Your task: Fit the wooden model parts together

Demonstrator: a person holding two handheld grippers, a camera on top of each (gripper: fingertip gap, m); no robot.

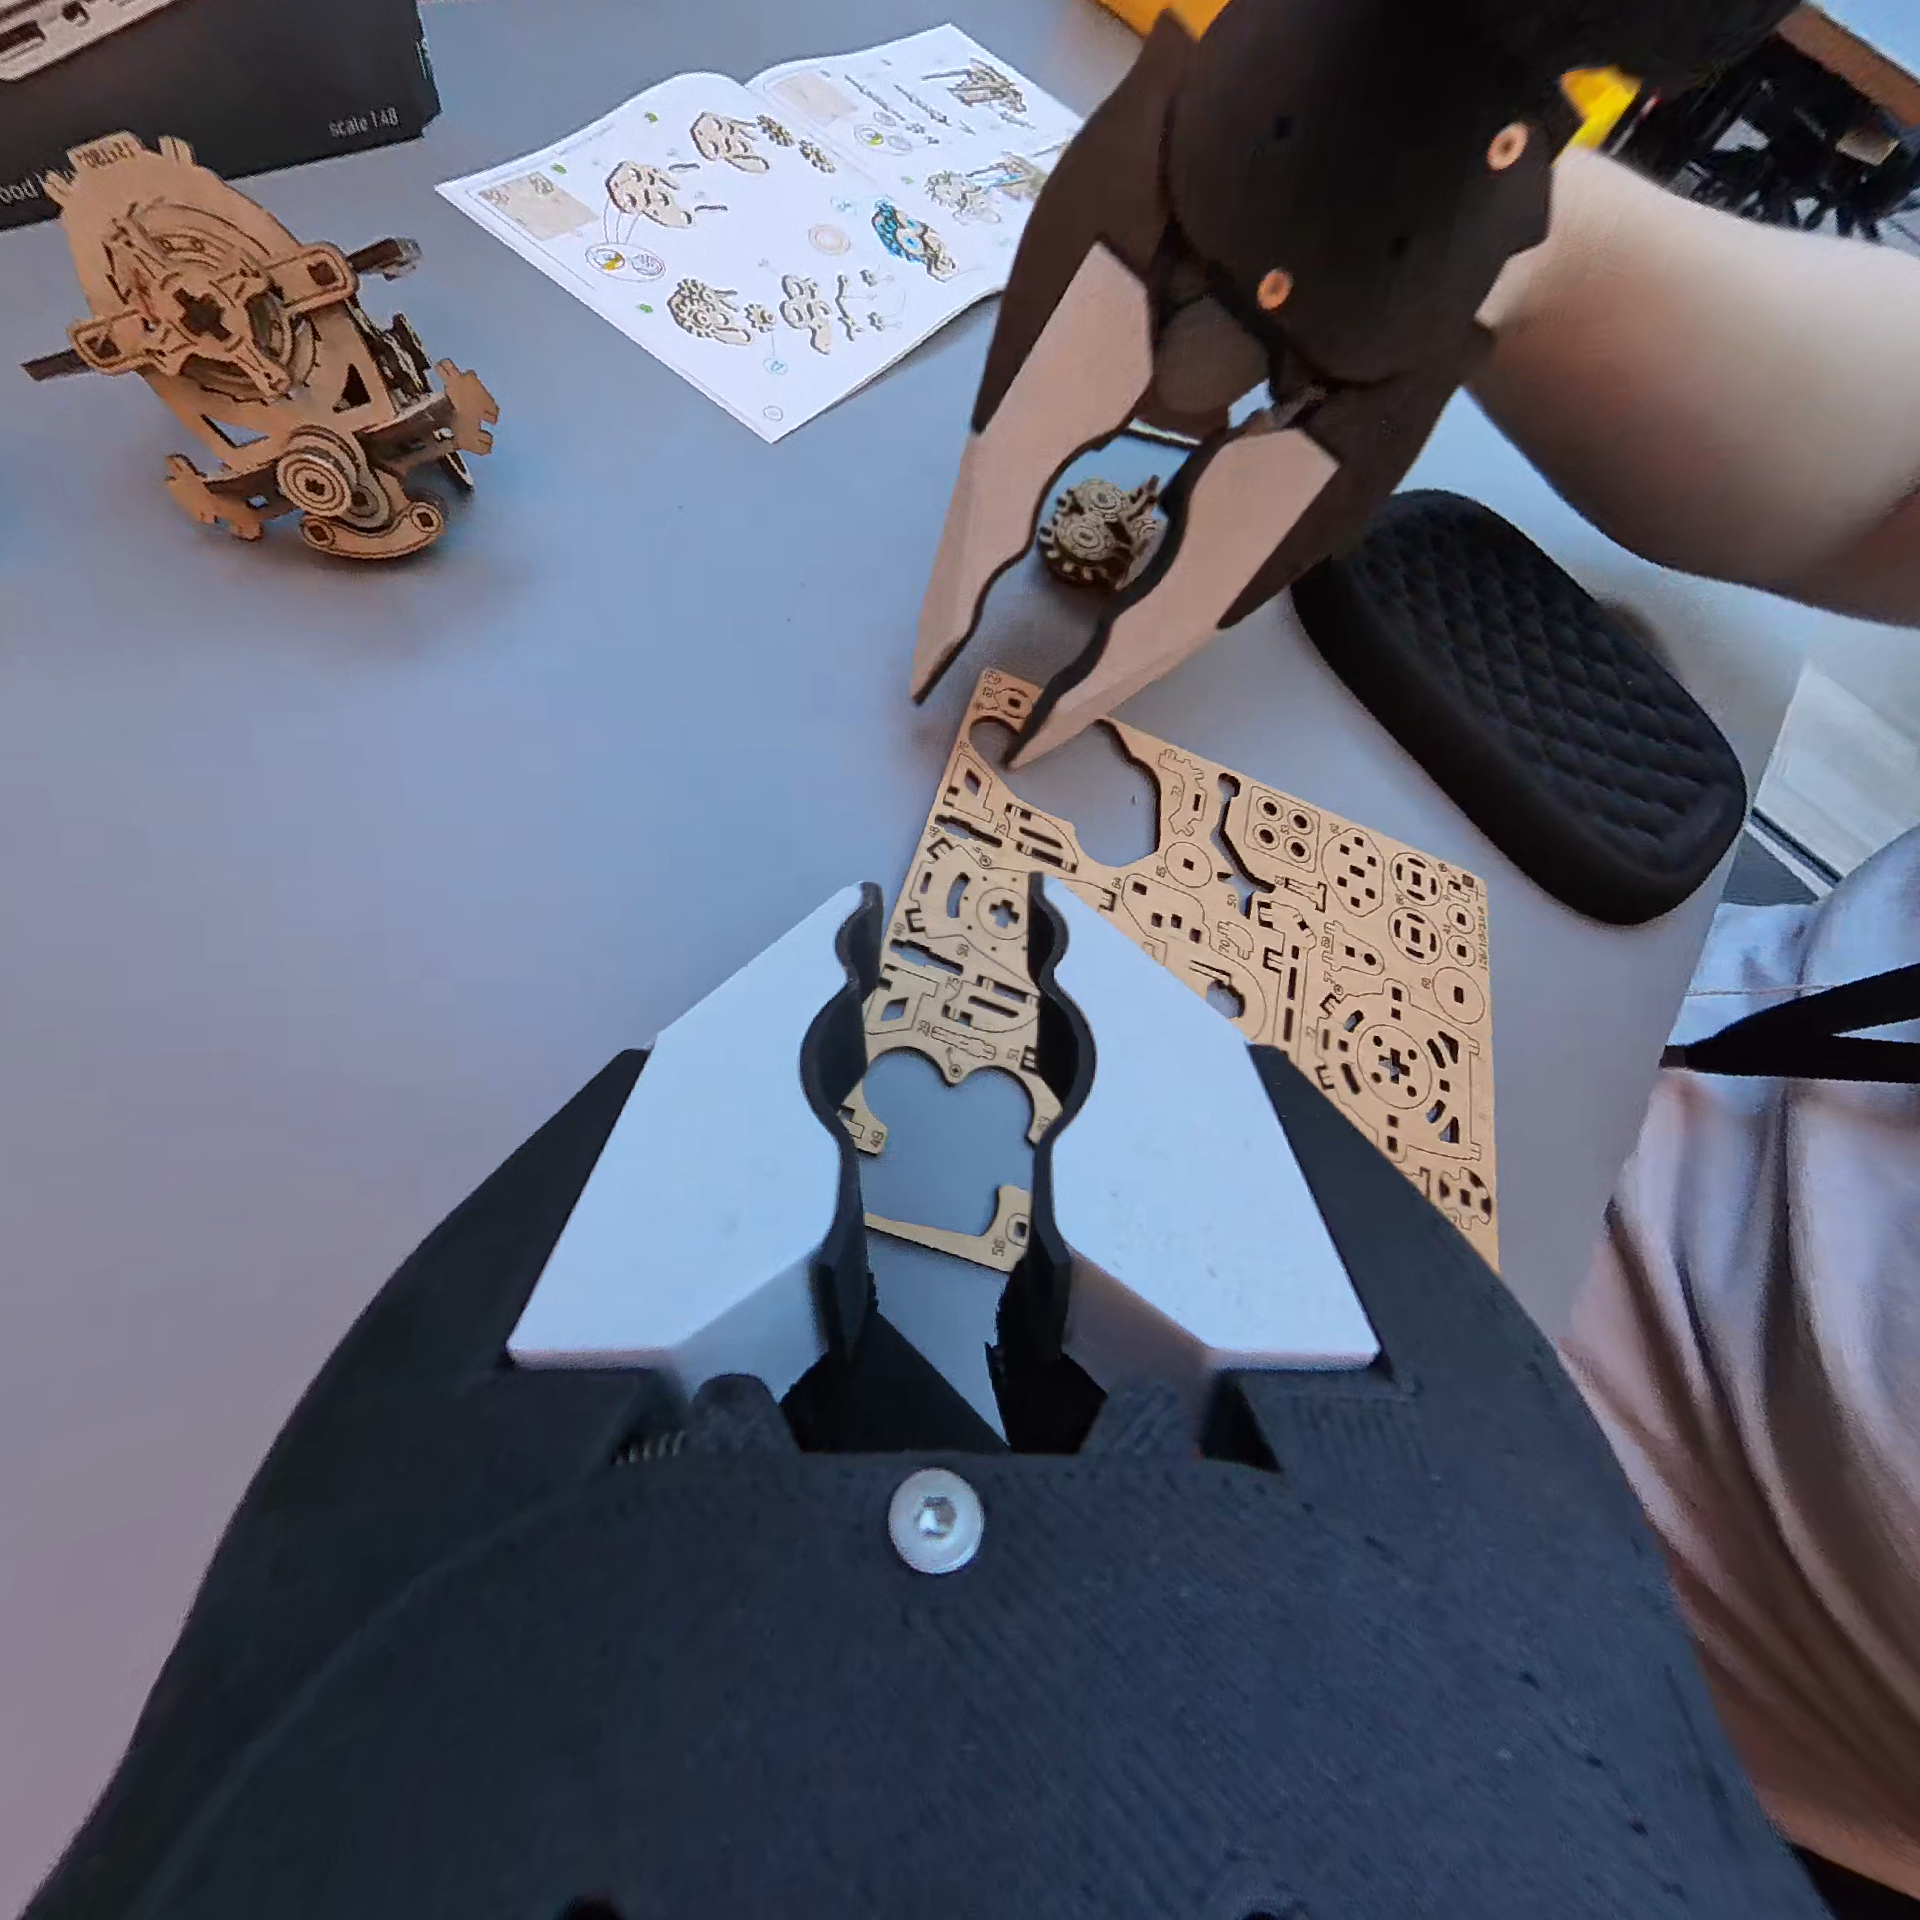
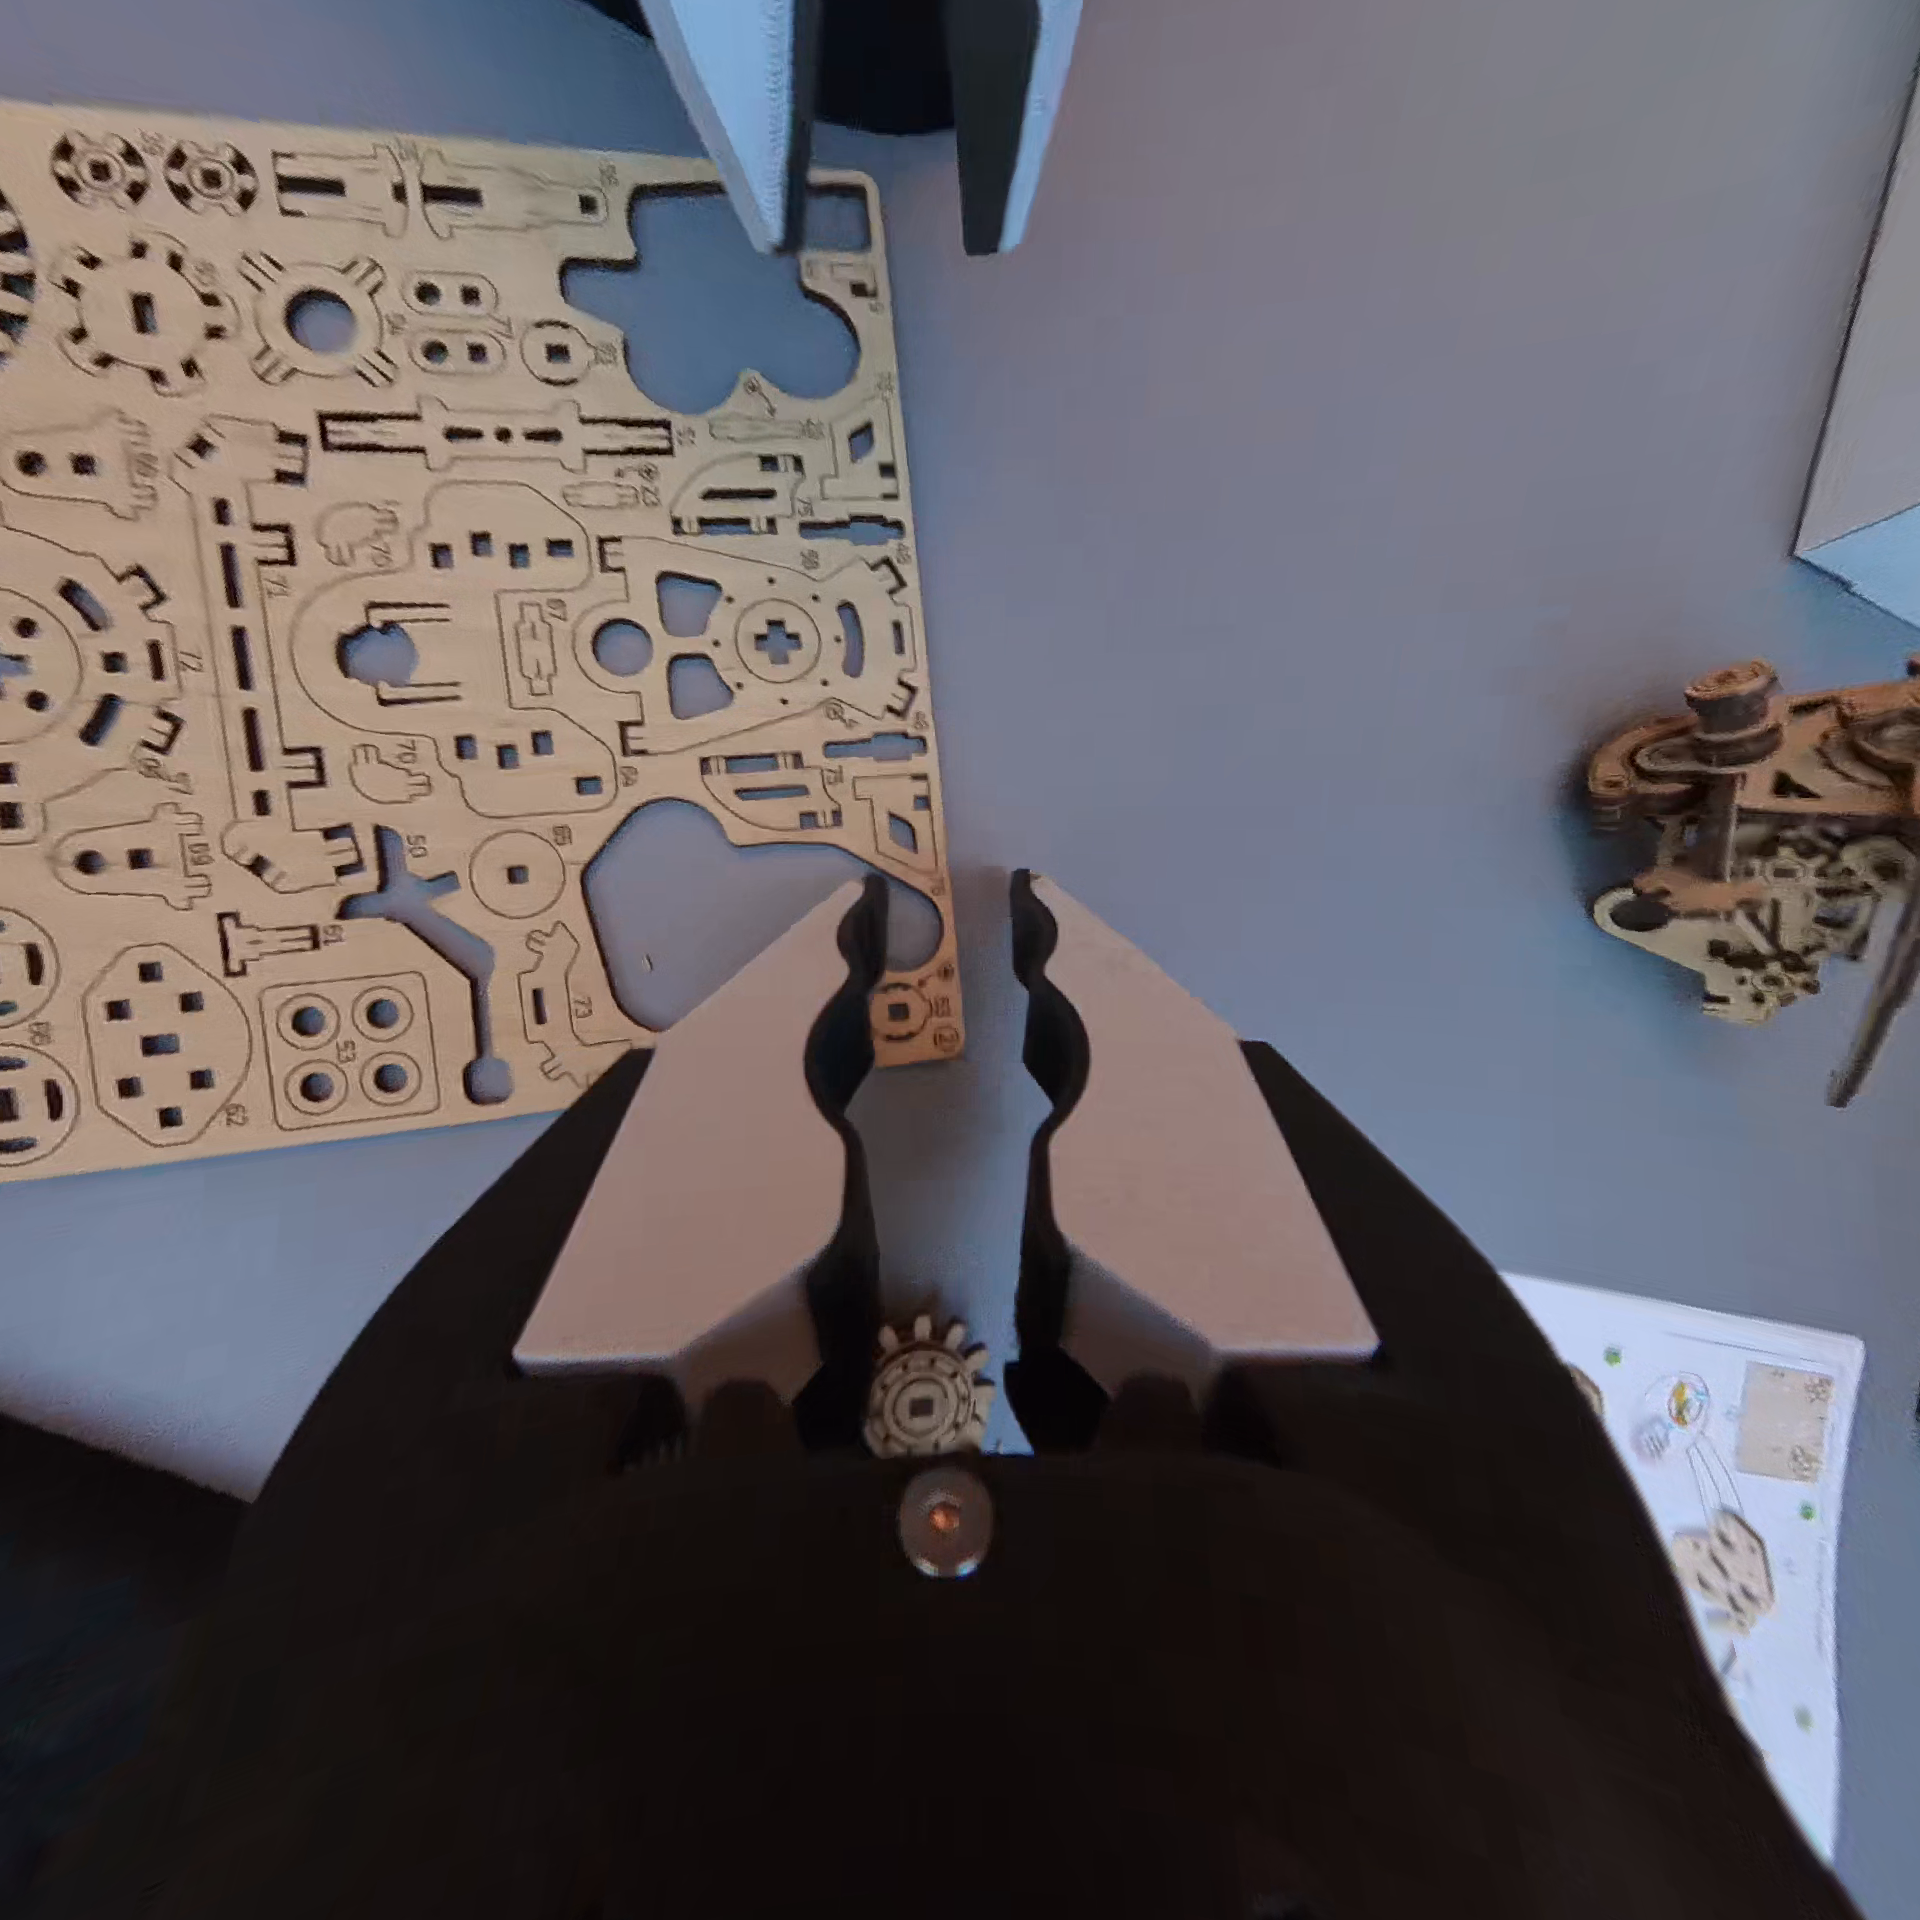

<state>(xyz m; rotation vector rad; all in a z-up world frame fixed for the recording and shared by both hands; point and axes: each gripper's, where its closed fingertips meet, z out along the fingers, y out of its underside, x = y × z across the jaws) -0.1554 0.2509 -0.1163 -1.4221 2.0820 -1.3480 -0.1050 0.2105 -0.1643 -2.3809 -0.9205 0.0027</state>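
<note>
Grey table, laser-cut wooden sheet flat at centre-right, long side running toward lower right. Both grippers, left and right, spread, empty, tips over sheet's corners.

On my grey table an open instruction booklet lies flat at the far side, a dark box sits at the far left corner, and a black quilted armrest pad borders the right edge
</note>
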